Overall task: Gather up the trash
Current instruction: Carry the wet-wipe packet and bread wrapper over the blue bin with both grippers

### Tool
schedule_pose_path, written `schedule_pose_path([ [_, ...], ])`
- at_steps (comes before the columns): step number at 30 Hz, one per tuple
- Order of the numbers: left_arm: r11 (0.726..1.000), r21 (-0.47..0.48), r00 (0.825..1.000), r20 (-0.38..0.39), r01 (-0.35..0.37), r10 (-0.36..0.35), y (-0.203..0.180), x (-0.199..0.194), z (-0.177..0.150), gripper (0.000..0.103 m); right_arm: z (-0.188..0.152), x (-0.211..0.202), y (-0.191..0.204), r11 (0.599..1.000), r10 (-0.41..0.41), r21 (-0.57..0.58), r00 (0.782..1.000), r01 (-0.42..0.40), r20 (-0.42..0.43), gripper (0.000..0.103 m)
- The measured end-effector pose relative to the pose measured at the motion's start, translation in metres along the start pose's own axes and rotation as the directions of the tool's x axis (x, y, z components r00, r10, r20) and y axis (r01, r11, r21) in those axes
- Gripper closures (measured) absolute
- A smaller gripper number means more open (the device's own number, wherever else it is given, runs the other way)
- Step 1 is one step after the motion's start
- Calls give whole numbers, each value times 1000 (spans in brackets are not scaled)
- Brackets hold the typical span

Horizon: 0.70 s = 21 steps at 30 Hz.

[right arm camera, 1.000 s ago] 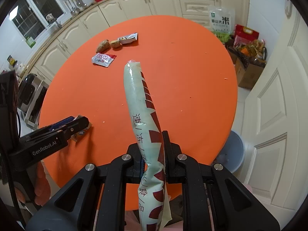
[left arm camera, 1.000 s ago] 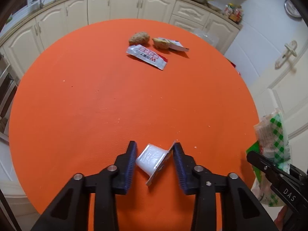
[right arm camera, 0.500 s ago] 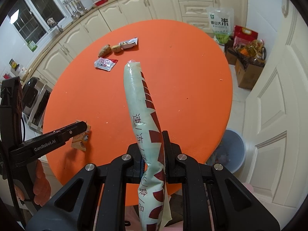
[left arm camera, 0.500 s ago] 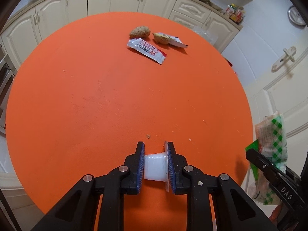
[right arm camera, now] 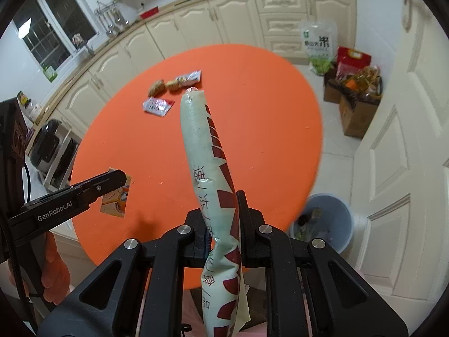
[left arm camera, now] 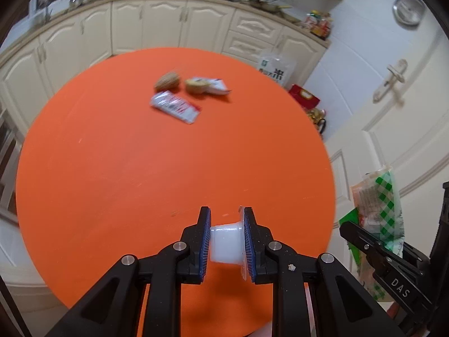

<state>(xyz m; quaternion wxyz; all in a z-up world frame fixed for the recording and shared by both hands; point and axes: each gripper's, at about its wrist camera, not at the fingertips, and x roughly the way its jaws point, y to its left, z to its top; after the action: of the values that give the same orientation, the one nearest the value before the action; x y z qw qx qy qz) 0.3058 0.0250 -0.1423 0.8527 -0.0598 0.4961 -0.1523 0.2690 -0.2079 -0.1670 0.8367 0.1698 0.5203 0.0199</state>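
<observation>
left gripper point(left arm camera: 227, 241): clamped on a small white cup point(left arm camera: 226, 243), squeezed across its sides between the blue pads, its peeled foil lid sticking out by the right pad; in the right wrist view the lid's printed face hangs below the fingertip.
cup position: off the orange table point(left arm camera: 112, 168), held above the near edge; no part of it looks to be touching the top.
right gripper point(right arm camera: 223, 224): closed on a long pale-green bag point(right arm camera: 207, 151) with dark red marks, pinched low down so that most of it stands up and forward over the table.
done so far: two pieces of trash are in hand, one per gripper; neither is binned yet.
left on table: a white-and-red sachet point(left arm camera: 175, 106), a brown lump point(left arm camera: 167, 81), and a second lump point(left arm camera: 196, 85) at the mouth of an opened wrapper point(left arm camera: 217, 86), all close together on the far side, well apart from both grippers.
bin point(right arm camera: 325, 224): grey-blue, on the floor just beyond the right edge of the table, near the white door; some rubbish already lies in it.
crumbs: a few small specks are scattered on the top; too small to tell what they are.
progress, as a judgement: about halfway. pickup of the near pieces looks finished; both still need to go over the bin and be dropped, then the far cluster needs collecting.
risk: the thin cup looks easy to crush or let slip.
</observation>
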Motion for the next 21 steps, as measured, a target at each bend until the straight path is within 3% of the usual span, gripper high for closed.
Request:
schedule_pose_path([
  [6,993,105,999,2,49,-50,-51,-1,3,85,-7,-35,-35,996,-59,68,997,55,53,89],
  [10,975,191,993,-28,115,-112,-93,11,1,85,-16,-58,-68,984,-128,136,989,116,78,89],
  [15,937,298,982,-104,181,-156,-149,37,-9,85,-32,-77,-112,954,-208,233,975,186,73,89],
  [21,896,380,966,-204,228,-160,-198,77,-17,84,-49,-87,-158,918,-254,326,966,227,42,89],
])
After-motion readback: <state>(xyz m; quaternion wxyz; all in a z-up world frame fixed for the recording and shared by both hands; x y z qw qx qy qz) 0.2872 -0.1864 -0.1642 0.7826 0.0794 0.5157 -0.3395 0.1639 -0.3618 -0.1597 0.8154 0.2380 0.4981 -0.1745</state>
